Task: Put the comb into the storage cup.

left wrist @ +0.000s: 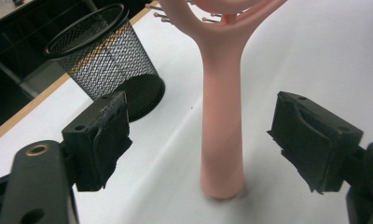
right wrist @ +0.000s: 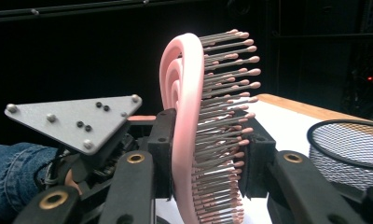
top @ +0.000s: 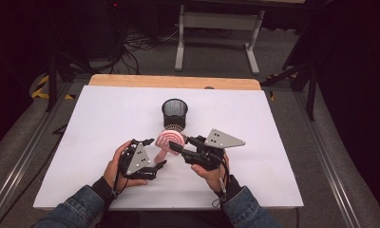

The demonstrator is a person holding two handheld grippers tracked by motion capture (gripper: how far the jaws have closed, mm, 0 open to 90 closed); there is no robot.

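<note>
Person's forearms, in denim sleeves (top: 74, 209), enter from the near edge of the table; each hand holds one gripper.

Left gripper (top: 152, 152): held in the left hand (top: 116, 164), grey three-cornered plate on top. Jaws spread wide. In the left gripper view the brush handle stands between the two jaw pads (left wrist: 103, 140), touching neither, with clear gaps on both sides.

Right gripper (top: 178, 146): held in the right hand (top: 212, 173), grey plate (top: 222, 138) on top. Jaws closed on the head of the hairbrush; in the right gripper view one pad presses the pink back, the other meets the bristle side.

Pink hairbrush (top: 170, 141): vented head of concentric pink loops, metal bristles with pink ball tips (right wrist: 222, 140). Handle (left wrist: 222, 130) round, plain, running from the head toward the left gripper, its butt end low near the table surface. Located at table centre, between the two grippers and just in front of the cup.

Black wire-mesh pen cup (top: 174, 113): upright, open mouth up, standing on the white sheet just beyond the brush head. Whether it holds anything cannot be told.

White tabletop sheet (top: 273, 156): covers the table; a wooden edge (top: 174, 81) shows along the far side.

Beyond the table: grey floor, cables (top: 136, 45), a white frame leg (top: 181, 38), dark surroundings.
</note>
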